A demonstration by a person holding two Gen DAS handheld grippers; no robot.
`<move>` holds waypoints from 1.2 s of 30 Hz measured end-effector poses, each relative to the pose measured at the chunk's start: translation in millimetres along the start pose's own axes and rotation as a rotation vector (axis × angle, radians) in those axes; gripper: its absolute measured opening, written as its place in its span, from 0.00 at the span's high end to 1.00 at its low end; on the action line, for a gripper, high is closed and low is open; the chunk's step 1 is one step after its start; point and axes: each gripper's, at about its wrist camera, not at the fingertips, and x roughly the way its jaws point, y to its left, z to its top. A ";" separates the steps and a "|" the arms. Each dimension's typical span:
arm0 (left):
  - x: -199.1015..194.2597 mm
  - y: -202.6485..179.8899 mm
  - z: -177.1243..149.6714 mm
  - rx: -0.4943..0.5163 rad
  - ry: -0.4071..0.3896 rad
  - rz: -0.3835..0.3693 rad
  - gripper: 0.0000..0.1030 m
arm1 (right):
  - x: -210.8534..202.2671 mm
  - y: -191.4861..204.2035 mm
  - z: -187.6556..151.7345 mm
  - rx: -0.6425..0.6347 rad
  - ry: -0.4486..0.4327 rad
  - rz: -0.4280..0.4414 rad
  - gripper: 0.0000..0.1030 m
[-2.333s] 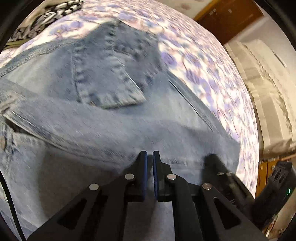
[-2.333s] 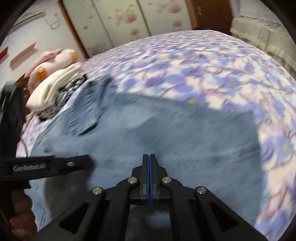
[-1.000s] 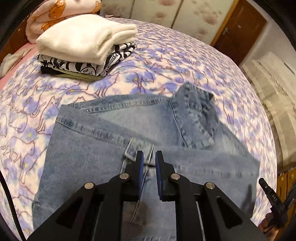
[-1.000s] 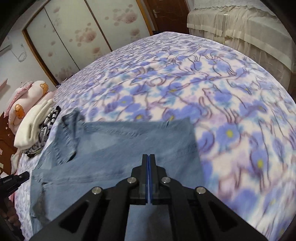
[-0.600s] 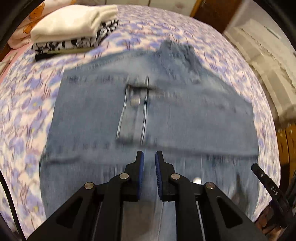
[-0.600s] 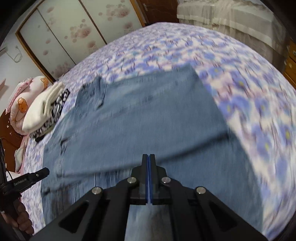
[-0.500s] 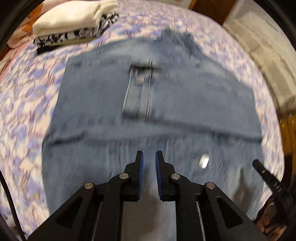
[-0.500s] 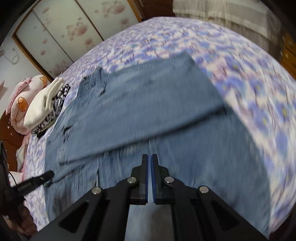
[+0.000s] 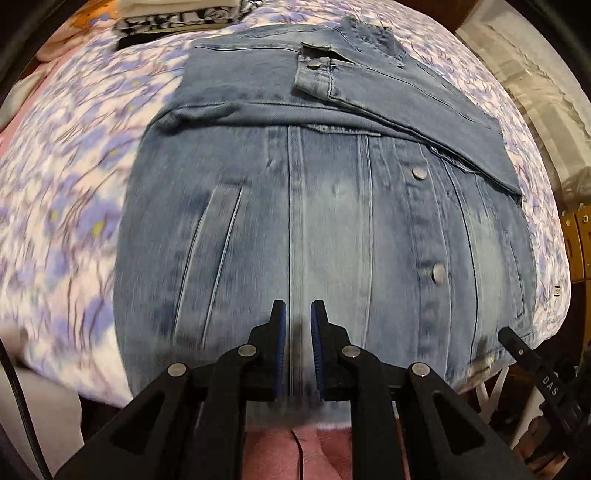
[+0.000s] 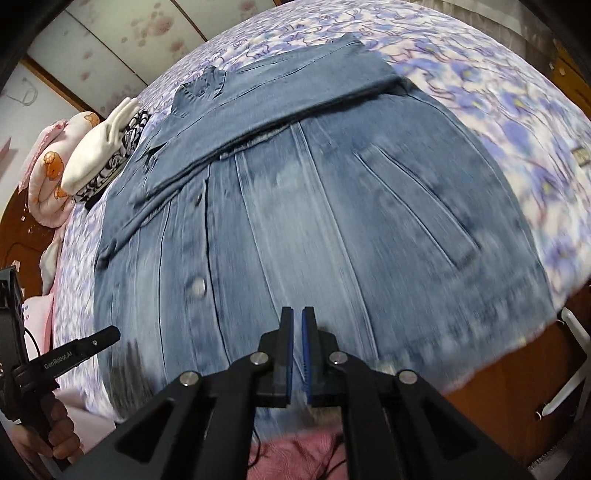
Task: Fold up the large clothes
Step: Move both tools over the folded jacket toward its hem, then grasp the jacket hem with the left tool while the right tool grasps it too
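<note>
A blue denim jacket (image 9: 332,221) lies flat on the flowered bed, front up, its hem towards me. Both sleeves are folded across the chest, and a buttoned cuff (image 9: 314,77) rests near the collar (image 9: 373,33). My left gripper (image 9: 297,314) hangs over the lower front panel near the hem, pads slightly apart with nothing between them. My right gripper (image 10: 297,317) hovers over the same jacket (image 10: 314,203) near the hem, all but shut and empty. In the right wrist view the left gripper (image 10: 107,338) shows at the left edge, held by a hand (image 10: 55,443).
A stack of folded clothes (image 10: 107,147) and a pink bear-print bedding roll (image 10: 51,166) sit at the bed's far left. Flowered sheet (image 10: 517,110) surrounds the jacket. The bed's near edge runs just below the hem, with pink cloth (image 9: 295,450) beneath. Wooden drawers (image 9: 580,243) stand to the right.
Both grippers have drawn back from the folded sleeves to the jacket's hem at the bed's near edge. The right pads have parted by a hair.
</note>
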 end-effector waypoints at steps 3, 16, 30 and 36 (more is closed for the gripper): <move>-15.3 -2.8 -21.6 -0.018 -0.023 0.003 0.83 | -13.7 -6.0 -14.2 -0.014 -0.001 -0.005 0.96; -31.5 24.0 -73.1 -0.059 0.016 0.070 0.45 | -47.4 -61.5 -19.5 -0.021 -0.031 -0.042 0.67; -3.5 104.7 -62.7 -0.163 0.162 0.059 0.36 | -32.6 -158.6 15.0 0.070 0.017 -0.121 0.55; 12.2 123.3 -54.5 -0.143 0.221 0.001 0.36 | -10.7 -167.9 25.7 0.124 0.099 -0.027 0.53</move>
